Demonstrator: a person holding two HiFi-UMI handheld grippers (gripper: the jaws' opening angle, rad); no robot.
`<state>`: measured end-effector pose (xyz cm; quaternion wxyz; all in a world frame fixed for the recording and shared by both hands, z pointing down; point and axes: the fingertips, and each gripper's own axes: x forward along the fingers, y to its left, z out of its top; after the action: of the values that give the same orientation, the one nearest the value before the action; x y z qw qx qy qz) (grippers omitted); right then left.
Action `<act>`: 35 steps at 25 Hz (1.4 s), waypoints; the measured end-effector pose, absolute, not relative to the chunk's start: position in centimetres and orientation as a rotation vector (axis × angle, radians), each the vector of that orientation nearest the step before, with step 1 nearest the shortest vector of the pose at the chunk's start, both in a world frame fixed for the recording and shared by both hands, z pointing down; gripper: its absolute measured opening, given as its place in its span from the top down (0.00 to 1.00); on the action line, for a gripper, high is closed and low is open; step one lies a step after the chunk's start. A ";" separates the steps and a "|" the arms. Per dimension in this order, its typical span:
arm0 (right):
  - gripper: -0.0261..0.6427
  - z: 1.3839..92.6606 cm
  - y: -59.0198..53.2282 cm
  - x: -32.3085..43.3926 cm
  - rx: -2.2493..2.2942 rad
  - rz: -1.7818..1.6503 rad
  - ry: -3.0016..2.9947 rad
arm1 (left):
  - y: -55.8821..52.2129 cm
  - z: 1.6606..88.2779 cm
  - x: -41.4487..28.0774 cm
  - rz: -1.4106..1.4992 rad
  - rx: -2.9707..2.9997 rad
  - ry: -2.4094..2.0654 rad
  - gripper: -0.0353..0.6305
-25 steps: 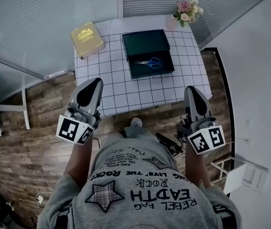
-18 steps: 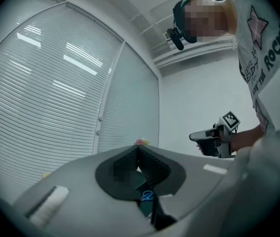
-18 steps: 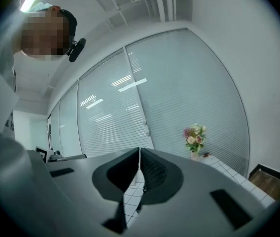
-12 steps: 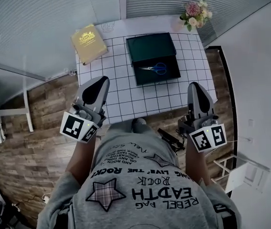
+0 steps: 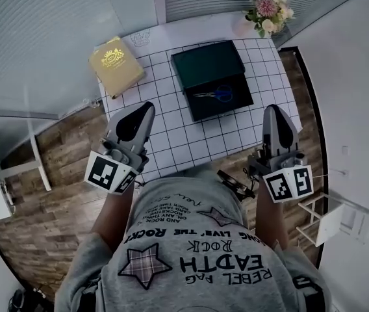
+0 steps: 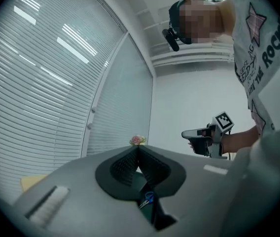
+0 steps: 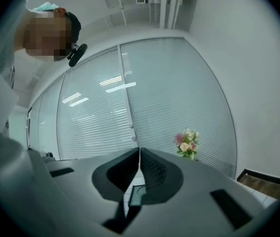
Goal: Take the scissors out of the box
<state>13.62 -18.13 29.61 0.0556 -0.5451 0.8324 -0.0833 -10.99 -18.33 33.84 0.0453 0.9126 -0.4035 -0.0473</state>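
Both grippers have crept closer to the table (image 5: pixel 171 142) over the last second; left gripper (image 5: pixel 142 109) and right gripper (image 5: pixel 277 113) have jaws pressed together, pinching nothing, probably just the approach; scissors (image 5: pixel 216 94) lie in the open box (image 5: pixel 205 62), mid-table, untouched.

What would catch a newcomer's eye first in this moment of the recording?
The open dark box stands in the middle of the grid-patterned table, with blue-handled scissors lying inside. Next come the left hand-held gripper and the right hand-held gripper, both shut and empty, at the table's near edge. A yellow book and flowers sit at its far corners.
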 end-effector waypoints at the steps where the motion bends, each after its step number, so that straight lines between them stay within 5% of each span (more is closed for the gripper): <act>1: 0.94 30.0 -18.5 13.7 -1.662 -0.257 2.533 | -18.5 34.0 -11.0 -0.144 2.780 -1.233 0.93; 14: 0.94 36.5 -24.5 12.9 -1.592 -0.222 2.891 | -21.3 35.4 -9.6 -0.122 2.679 -1.329 0.93; 26: 0.93 52.2 -27.1 9.9 -1.148 -0.433 3.735 | -23.6 38.0 -8.7 -0.078 2.628 -1.375 0.93; 29: 0.78 56.0 -27.0 10.0 -0.989 -0.412 3.961 | -24.0 38.8 -8.6 -0.064 2.609 -1.380 0.93; 35: 0.77 60.4 -27.4 10.3 -0.685 -0.154 4.267 | -24.7 39.6 -8.2 -0.051 2.595 -1.392 0.93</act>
<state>10.26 -27.39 60.41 -0.5575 -0.1314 0.8192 -0.0296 -8.15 -24.65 39.64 0.0979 0.8768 -0.4705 -0.0174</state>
